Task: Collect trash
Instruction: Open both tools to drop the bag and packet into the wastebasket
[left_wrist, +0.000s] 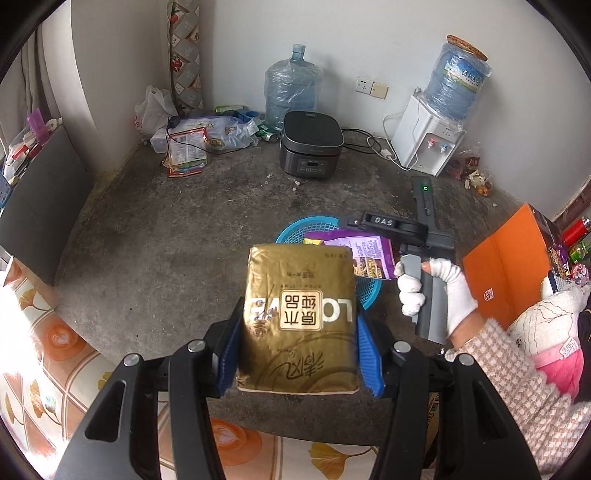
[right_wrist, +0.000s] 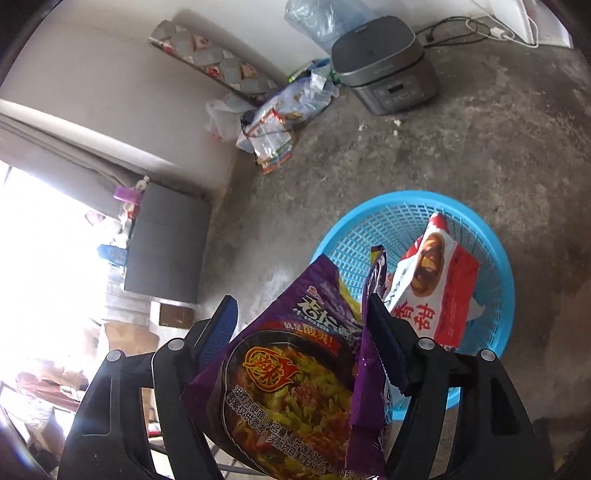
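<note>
Two loads: my left gripper (left_wrist: 297, 328) clamps the gold foil tissue pack (left_wrist: 299, 317), while my right gripper (right_wrist: 301, 332), jaws wide, loosely frames the purple noodle wrapper (right_wrist: 291, 387) above the blue plastic basket (right_wrist: 491, 266)'s edge, so it may snag and fall outside.

Floor left of blue basket (right_wrist: 491, 280): bare concrete, open.
Basket mouth: partly blocked by purple noodle wrapper (right_wrist: 295, 376), red-white packet (right_wrist: 439, 288).
Beyond: rice cooker (left_wrist: 312, 147).

Left wrist view: steeply down along the fingers, close over concrete floor (left_wrist: 155, 229), toward the far wall. Right wrist view: tilted, close. Shared: blue basket (left_wrist: 317, 225), rice cooker (left_wrist: 312, 149).
</note>
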